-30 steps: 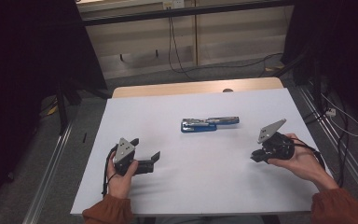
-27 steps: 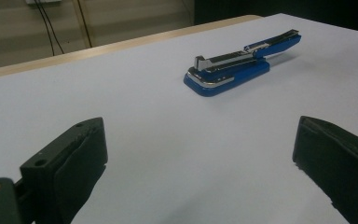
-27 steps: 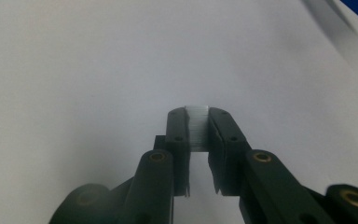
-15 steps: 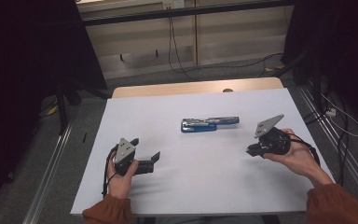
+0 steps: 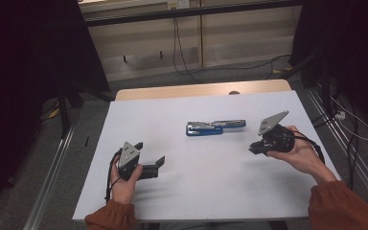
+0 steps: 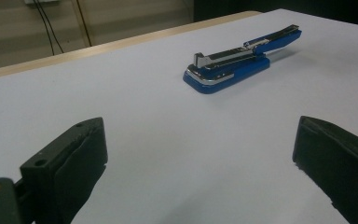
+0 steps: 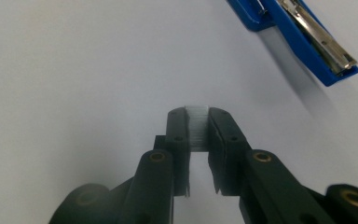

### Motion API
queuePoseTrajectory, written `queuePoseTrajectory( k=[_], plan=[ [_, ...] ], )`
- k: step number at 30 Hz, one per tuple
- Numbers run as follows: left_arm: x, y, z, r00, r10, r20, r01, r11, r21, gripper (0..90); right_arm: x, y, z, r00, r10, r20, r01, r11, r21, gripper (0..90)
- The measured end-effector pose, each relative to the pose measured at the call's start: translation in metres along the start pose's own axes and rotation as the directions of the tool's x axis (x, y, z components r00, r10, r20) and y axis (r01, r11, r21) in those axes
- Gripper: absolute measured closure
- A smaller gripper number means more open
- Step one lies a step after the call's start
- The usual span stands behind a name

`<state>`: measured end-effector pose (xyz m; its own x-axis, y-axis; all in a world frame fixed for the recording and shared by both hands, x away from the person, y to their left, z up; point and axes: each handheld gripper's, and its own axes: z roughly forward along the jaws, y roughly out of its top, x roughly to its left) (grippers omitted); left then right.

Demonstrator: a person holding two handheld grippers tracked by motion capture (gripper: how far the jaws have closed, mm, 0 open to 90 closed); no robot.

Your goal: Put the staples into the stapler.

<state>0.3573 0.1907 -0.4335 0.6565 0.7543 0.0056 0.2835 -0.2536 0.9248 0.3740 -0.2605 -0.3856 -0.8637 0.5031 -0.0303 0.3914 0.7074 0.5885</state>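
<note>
1. stapler (image 5: 214,127) lies opened out mid-table on the white sheet (image 5: 211,191), long axis running left to right, blue with a bright metal staple channel showing.
2. staple strip (image 7: 197,128), pale and ridged, sits pinched between the pressed-together jaws of the right gripper (image 5: 258,147).
3. right gripper is the nearer one; stapler lies just up and left of it.
4. left gripper (image 5: 159,165) rests on the sheet, jaws spread wide, stapler well apart ahead.
</note>
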Motion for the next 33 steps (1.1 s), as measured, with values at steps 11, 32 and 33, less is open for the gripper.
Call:
queuePoseTrajectory(
  k=[11,32,33],
  plan=[
    [-0.001,0.0,0.0,1.0,0.003,0.007,-0.003,1.0,-0.003,3.1,-0.003,0.022,0.003,0.9992,-0.036,0.017,0.036,0.999,-0.019,79.3],
    [-0.001,0.0,-0.001,1.0,0.006,0.008,-0.006,1.0,-0.003,3.1,-0.019,0.055,0.006,0.9965,-0.08,0.024,0.081,0.996,-0.042,79.3],
    [-0.001,0.0,0.0,1.0,0.005,0.009,-0.005,1.0,-0.003,3.1,-0.019,0.057,0.007,0.9963,-0.083,0.024,0.084,0.996,-0.04,79.3]
  ],
)
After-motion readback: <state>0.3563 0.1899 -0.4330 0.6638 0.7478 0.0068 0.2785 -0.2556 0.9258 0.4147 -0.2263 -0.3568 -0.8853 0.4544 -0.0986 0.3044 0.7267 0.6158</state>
